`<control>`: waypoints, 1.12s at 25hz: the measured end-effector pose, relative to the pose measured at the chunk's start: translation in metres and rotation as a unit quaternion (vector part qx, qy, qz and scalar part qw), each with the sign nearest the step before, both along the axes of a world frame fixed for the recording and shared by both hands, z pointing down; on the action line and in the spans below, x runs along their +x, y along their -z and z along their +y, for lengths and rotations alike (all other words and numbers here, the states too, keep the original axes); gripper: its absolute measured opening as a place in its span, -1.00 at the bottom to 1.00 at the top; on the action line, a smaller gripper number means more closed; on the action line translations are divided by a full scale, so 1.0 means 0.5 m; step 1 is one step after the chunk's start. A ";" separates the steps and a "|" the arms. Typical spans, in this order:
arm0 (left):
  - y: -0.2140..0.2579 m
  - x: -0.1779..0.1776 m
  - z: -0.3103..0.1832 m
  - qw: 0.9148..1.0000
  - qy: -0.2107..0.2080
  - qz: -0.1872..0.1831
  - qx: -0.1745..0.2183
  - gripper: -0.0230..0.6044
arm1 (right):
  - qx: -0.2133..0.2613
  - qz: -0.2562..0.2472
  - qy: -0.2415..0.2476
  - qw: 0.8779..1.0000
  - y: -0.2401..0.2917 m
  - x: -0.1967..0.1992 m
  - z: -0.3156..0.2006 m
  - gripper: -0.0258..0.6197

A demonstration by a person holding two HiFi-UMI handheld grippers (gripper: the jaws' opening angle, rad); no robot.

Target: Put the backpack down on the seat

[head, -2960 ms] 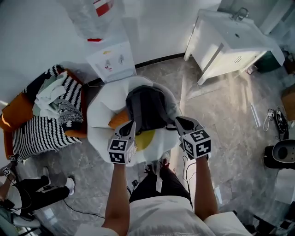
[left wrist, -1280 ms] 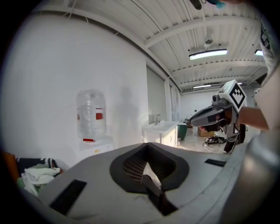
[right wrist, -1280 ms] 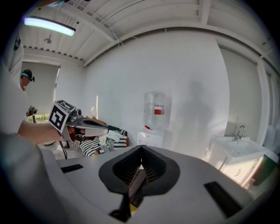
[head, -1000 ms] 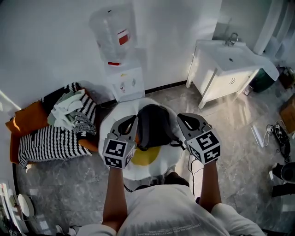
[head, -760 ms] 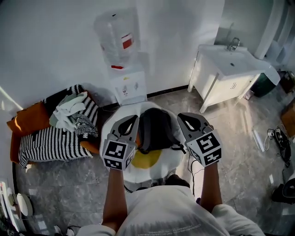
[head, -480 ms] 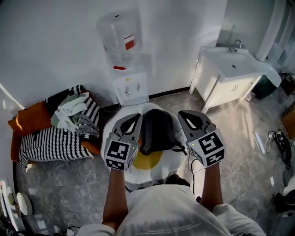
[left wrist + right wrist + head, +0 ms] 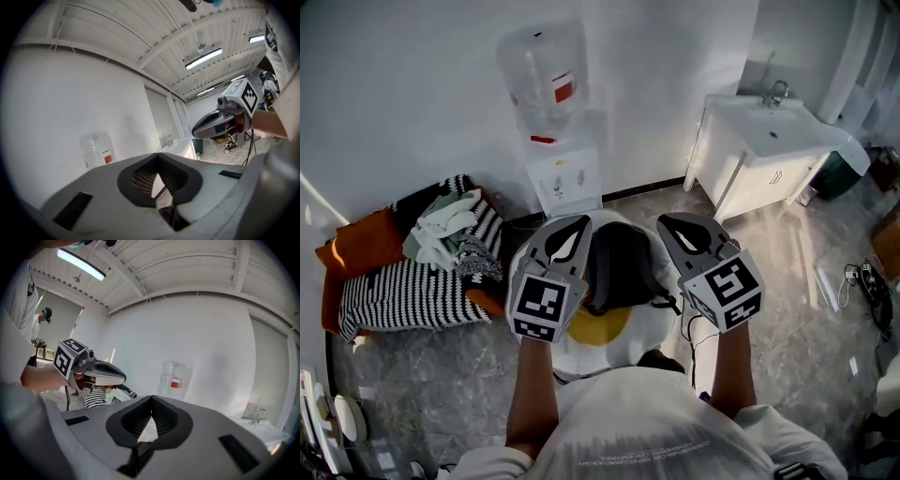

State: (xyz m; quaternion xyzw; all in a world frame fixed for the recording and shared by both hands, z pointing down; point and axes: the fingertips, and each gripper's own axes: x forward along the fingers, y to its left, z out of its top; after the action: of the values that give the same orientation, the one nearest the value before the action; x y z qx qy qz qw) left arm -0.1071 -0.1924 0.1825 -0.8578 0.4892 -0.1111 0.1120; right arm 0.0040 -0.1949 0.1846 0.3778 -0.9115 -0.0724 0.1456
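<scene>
Grey, glossy stone flooring is running under everything, with a white wall behind, a water dispenser (image 7: 565, 178) standing against it and a white washstand (image 7: 769, 141) off to the right. Right below the person, the backpack (image 7: 617, 267) is sitting on the seat (image 7: 652, 328), leaning into its curved back, so the job is looking done to me.

Both tools are hovering above the seat's edges and touching nothing. The left tool (image 7: 578, 223) is showing its jaws pressed together with nothing between them, and the right tool (image 7: 667, 223) is looking the same: jaws together, empty.

What is worrying me is the bag itself. It is soft, dark grey fabric, rounded and slumping, and it is resting partly on a smooth yellow cushion (image 7: 598, 325) in a white, bowl-shaped shell. On such slick, curved surfaces it could be sliding forward or tipping off the front. A dark strap (image 7: 661, 298) is trailing over the right side; a tool swinging low there might be snagging it and dragging the bag off.

To the left, a striped pile of cushions (image 7: 394, 286) is lying well apart.
</scene>
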 end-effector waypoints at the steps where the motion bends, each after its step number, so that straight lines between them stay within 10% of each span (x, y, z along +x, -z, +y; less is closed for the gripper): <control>1: 0.002 0.002 -0.001 1.000 -0.002 -0.003 0.002 -0.91 | 0.003 -0.002 -0.001 1.000 0.005 0.000 -0.002 -0.91; 28: -0.005 0.021 -0.050 1.000 -0.024 0.010 0.002 -0.91 | 0.006 -0.023 -0.035 0.999 -0.011 0.007 -0.052 -0.91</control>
State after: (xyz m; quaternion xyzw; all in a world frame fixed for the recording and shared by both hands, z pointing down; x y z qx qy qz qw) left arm -0.0965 -0.2174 0.1852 -0.8700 0.4699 -0.0994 0.1113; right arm 0.0076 -0.2211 0.1902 0.4116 -0.9005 -0.0643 0.1248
